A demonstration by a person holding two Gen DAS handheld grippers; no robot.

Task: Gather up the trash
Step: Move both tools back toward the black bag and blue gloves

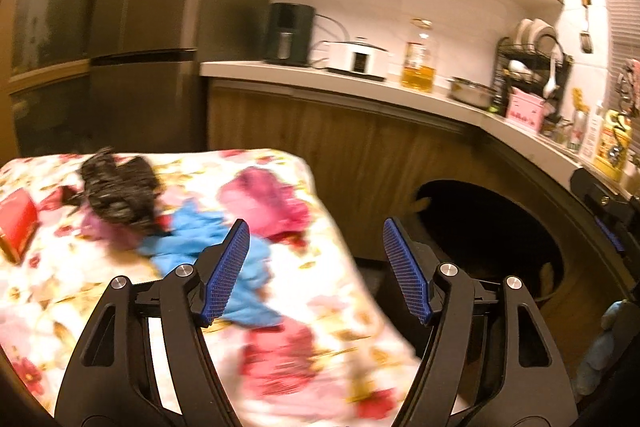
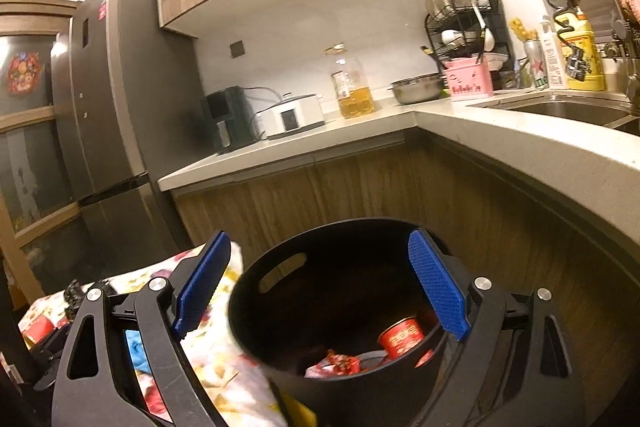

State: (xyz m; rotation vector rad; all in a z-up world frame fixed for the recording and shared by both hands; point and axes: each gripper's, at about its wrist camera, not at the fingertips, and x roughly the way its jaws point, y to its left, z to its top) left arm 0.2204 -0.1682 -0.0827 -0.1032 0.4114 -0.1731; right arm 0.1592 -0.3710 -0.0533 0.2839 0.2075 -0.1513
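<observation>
A floral-clothed table (image 1: 320,311) carries a crumpled black bag (image 1: 116,191), a crumpled blue piece (image 1: 192,231) and a red box (image 1: 16,223). My left gripper (image 1: 315,231) hovers open over the table's right edge, with nothing between its blue pads, the blue piece just beyond its left finger. To the right, on the floor, stands a black bin (image 1: 480,227). In the right wrist view my right gripper (image 2: 320,243) is open above that bin (image 2: 248,311), which holds a red can (image 2: 402,337) and a red wrapper (image 2: 340,363).
Wooden cabinets under a pale L-shaped counter (image 2: 500,143) stand close behind the bin. On it are an oil bottle (image 2: 354,87), a white cooker (image 2: 292,115), a steel bowl (image 2: 416,89) and a dish rack (image 2: 464,23). A dark fridge (image 1: 140,27) rises beyond the table.
</observation>
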